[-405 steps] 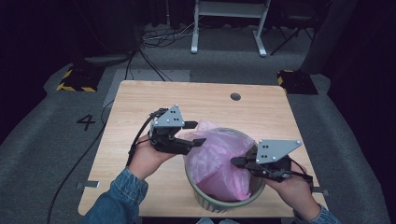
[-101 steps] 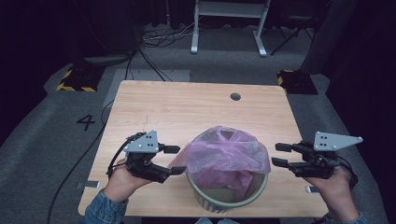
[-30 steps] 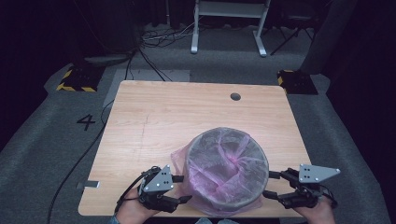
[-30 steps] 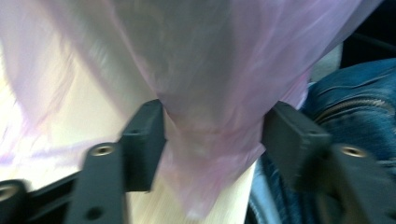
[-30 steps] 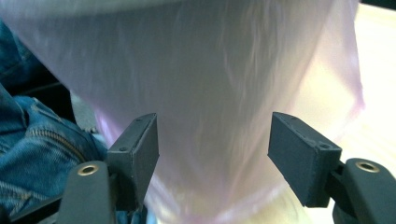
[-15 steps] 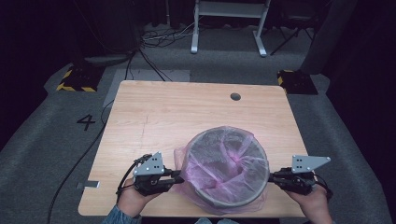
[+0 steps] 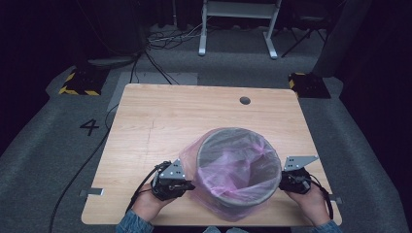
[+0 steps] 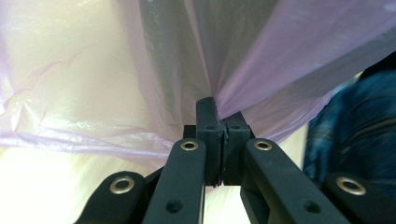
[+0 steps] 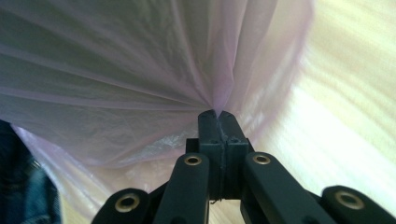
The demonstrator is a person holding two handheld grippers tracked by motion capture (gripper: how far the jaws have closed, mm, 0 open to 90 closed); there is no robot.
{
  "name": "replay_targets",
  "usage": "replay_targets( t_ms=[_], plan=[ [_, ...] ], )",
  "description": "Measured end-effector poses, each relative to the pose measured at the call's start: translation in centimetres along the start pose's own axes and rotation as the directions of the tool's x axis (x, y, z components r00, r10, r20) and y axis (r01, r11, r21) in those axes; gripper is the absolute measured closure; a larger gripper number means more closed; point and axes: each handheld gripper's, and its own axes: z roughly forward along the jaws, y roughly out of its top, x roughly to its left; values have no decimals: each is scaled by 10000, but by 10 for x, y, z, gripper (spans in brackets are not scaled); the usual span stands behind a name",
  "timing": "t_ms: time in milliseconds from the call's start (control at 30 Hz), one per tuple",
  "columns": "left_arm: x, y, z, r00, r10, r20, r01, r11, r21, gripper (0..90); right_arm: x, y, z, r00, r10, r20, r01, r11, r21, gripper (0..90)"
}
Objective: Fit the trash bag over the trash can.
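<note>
— So, how are the two hand-held grippers?
— The left hand-held gripper [image 8: 218, 105] and right hand-held gripper [image 9: 215, 114] each pinch the pink bag [image 7: 228, 165], jaws closed, beside the bin [image 7: 265, 191] on the bench [image 7: 160, 121].

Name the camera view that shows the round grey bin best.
The high view: the round grey bin shows whole, rim and inside, lined with the pink plastic bag. The left gripper view gives dark wall behind film; the right gripper view, pinched film.

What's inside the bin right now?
The pink bag lines the bin, folded over its rim and sagging inside. The bin's bottom is covered, so anything beneath the bag is hidden.
</note>
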Motion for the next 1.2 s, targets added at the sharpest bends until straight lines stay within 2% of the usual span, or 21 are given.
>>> replay_targets(
  t_ms=[33,167,233,267,300,333,367,400,433,467,533,567,667,733,800,833,933,1000,1067,1133,1200],
  plan=[
    [-2,-2,5,10000,-49,42,48,9998,210,888,-1,-4,0,10000,96,20,-97,9999,66,900],
    [-5,-10,13,9952,-64,976,21,9990,445,888,-2,-20,-9,9974,702,-173,-708,9969,-355,900],
    [-8,-10,10,9955,180,930,-227,9985,502,880,0,-23,-14,9975,664,-229,-673,9970,-374,898],
    [-10,-9,9,9966,245,787,-277,9988,407,820,2,-24,-16,9982,544,-237,-553,9978,-377,889],
    [-10,-9,6,9976,214,659,-227,9995,203,699,4,-24,-18,9990,413,-153,-419,9983,-413,814],
    [-9,-7,4,9982,50,602,-50,10000,-7,571,6,-24,-20,9996,260,65,-256,9979,-590,692],
    [-8,-6,-1,9970,-110,764,126,9997,-199,482,8,-23,-23,9997,146,204,-128,9959,-894,630],
    [-7,-4,-5,9949,-161,998,210,9986,-480,440,10,-22,-27,9999,88,129,-71,9926,-1216,597],
    [-7,-2,-11,9945,-88,1048,173,9966,-809,433,11,-21,-30,10000,-7,-55,-2,9877,-1561,549],
    [-8,0,-16,9931,-14,1170,148,9934,-1141,436,12,-18,-33,9998,-153,-133,127,9836,-1799,541],
    [-9,4,-26,9905,175,1361,55,9860,-1668,444,13,-11,-35,9983,-509,-273,443,9781,-2034,585],
    [-10,6,-31,9899,225,1398,39,9826,-1857,444,13,-8,-35,9978,-592,-298,519,9776,-2041,638],
    [-9,6,-43,9921,322,1212,-61,9776,-2102,443,10,-1,-32,9974,-616,-380,536,9815,-1838,865],
    [-5,2,-51,9943,172,1053,51,9781,-2081,440,8,1,-32,9983,-408,-420,329,9842,-1741,898],
    [-3,-3,-59,9939,-59,1101,304,9745,-2222,422,6,0,-35,9990,-276,-360,211,9854,-1692,898],
    [-5,-5,-64,9936,-14,1128,281,9717,-2346,416,6,0,-38,9992,-273,-286,223,9863,-1632,893],
    [-18,-1,-73,9952,365,911,-125,9678,-2513,396,9,-2,-53,9984,-371,427,448,9796,-1958,629],
    [-31,6,-77,9945,792,685,-586,9632,-2624,399,10,-2,-63,9981,-446,436,530,9750,-2157,577],
    [-40,15,-80,9943,1053,153,-975,9588,-2668,428,13,3,-71,9969,-635,470,726,9707,-2291,531],
    [-42,23,-80,9938,1092,-182,-1101,9565,-2703,469,16,10,-73,9941,-1033,337,1083,9662,-2340,494],
    [-38,28,-77,9935,1106,-279,-1140,9534,-2793,597,19,17,-71,9888,-1495,57,1466,9612,-2336,514]
  ],
)
